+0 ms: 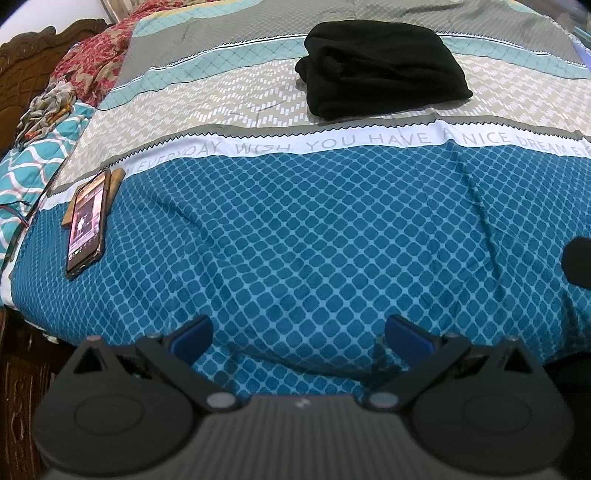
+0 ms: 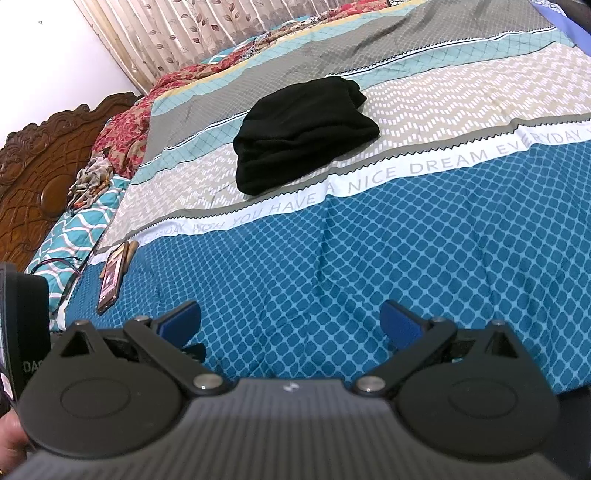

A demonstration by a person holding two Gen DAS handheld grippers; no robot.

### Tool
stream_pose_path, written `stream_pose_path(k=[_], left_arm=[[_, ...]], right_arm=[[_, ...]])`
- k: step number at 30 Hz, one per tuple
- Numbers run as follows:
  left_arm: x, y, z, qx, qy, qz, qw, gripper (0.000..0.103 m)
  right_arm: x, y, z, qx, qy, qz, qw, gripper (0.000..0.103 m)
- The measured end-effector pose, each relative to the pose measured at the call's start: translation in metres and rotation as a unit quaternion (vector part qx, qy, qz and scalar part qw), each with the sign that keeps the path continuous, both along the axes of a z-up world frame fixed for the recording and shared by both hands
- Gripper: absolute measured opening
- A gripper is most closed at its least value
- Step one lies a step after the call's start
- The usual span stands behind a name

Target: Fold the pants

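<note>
The black pants (image 1: 384, 70) lie folded into a thick, compact bundle on the bed (image 1: 332, 236), resting on the beige zigzag band of the bedspread just beyond the white strip printed "WISH YOU HAVE A NICE DREAM EVERYDAY". Nearer the cameras the spread turns to a teal lattice pattern, lightly creased; beyond the pants run grey and pale turquoise bands. The left tool (image 1: 297, 338) hangs low over the teal area with its blue-padded fingers spread wide and nothing between them, well apart from the pants. The right tool (image 2: 290, 325) is likewise spread and empty over the same teal stretch. A phone (image 1: 86, 221) with a lit screen lies face up near the bed's left edge, just beside a slim brown object whose nature is unclear. At the far left a carved dark wooden headboard (image 2: 33, 162) rises, with red floral bedding (image 2: 122, 136) and a teal-and-white quilt (image 1: 26, 173) bunched against it. A leaf-patterned curtain (image 2: 177, 33) hangs behind the bed beside a plain pale wall.
</note>
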State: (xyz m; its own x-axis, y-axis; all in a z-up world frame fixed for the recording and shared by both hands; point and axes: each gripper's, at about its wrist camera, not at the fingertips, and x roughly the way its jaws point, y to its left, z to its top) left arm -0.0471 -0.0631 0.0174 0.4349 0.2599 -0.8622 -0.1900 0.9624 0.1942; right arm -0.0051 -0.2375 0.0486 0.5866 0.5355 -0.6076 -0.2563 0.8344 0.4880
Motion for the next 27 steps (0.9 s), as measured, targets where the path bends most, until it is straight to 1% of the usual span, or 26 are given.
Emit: stream_pose_path(k=[27], left_arm=[[-0.0003, 0.0007, -0.0009, -0.008, 0.003, -0.003, 1.0000, 0.103]], right_arm=[[-0.0039, 0.0052, 0.0018, 0.000, -0.002, -0.003, 1.000, 0.103]])
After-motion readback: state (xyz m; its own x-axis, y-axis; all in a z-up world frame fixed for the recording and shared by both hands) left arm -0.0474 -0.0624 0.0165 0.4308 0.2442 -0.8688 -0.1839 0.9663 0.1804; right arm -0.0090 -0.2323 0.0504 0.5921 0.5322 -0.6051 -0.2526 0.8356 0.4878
